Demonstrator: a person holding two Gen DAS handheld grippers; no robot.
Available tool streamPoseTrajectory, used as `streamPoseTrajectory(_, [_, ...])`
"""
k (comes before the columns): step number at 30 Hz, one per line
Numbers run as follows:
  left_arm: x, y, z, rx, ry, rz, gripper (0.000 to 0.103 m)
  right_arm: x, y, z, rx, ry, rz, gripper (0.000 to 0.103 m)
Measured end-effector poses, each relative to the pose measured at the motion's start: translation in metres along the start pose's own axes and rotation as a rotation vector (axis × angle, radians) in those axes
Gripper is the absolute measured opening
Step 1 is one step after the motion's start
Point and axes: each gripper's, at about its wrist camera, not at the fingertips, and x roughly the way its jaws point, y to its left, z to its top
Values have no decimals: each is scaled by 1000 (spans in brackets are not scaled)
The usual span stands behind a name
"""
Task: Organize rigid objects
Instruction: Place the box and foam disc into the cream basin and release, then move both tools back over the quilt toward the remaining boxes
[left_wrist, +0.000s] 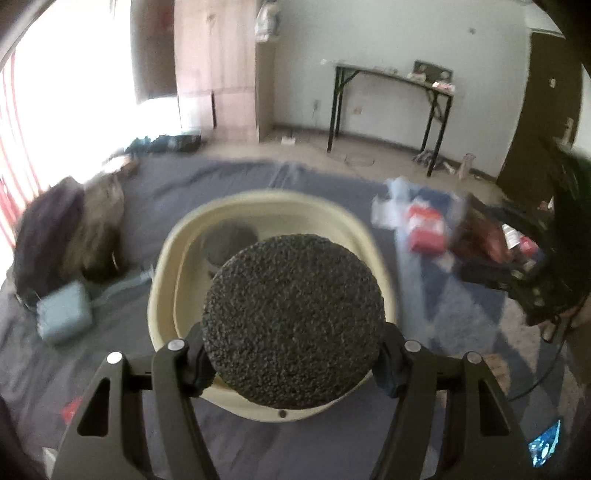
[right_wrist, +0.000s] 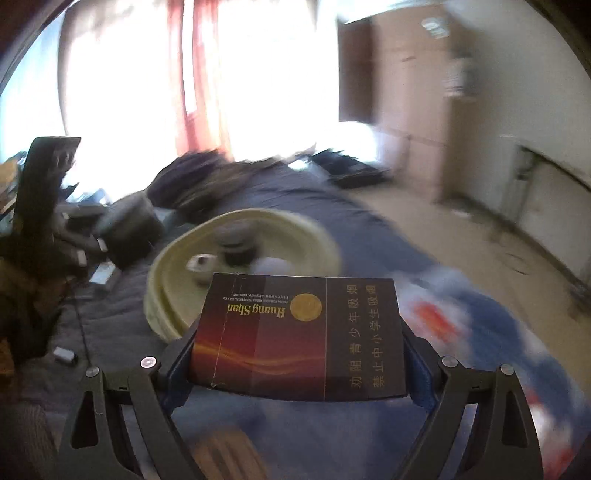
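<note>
Left claw: your left gripper (left_wrist: 293, 363) tilts downward, jaws about half apart, clamped on dark speckled round disc (left_wrist: 293, 319) at both sides.
Right claw: your right gripper (right_wrist: 297, 363) also angled down, jaws wide, pinching Huang Shan cigarette box (right_wrist: 299, 338) by its side edges.
Basin: cream oval basin (left_wrist: 162, 280) on grey sheet (left_wrist: 229, 443); holds a dark round item, a small pale box, something white, all blurred.
Disc position: held above basin's near rim.
Box position: held just short of basin's near rim (right_wrist: 159, 306), over the sheet.
</note>
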Motion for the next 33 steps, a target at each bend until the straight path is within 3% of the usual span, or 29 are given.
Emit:
streamPoseTrajectory(3, [32,12,-7,-11,37,-16,67,69,9,24,-53,65,34,91])
streamPoseTrajectory(7, [58,24,-20,-15,66,-38,67,132,6,14,-135,157,-20,91])
streamPoseTrajectory(15, [67,18,-26,-20,65,-32,69,141,17,15,-175,147,-58,93])
streamPoseTrajectory(19, [61,24,-28,-50,56,-9,93,151,28,33,-159,123,-48,102])
streamPoseTrajectory(21, [51,27,-28,-88,29,-24,103,140,28,37,-126,71,-46,103])
streamPoseTrajectory(27, [12,5,-11,-90,-22,-81,103,59,-11,41,81,-91,5,103])
streamPoseTrajectory(29, [7,-18,2,-49,-18,-164,103,14,-34,20,127,-139,11,103])
streamPoseTrajectory(33, [15,-68,20,3,-15,-277,103,-69,-79,-42,184,-180,-182,103])
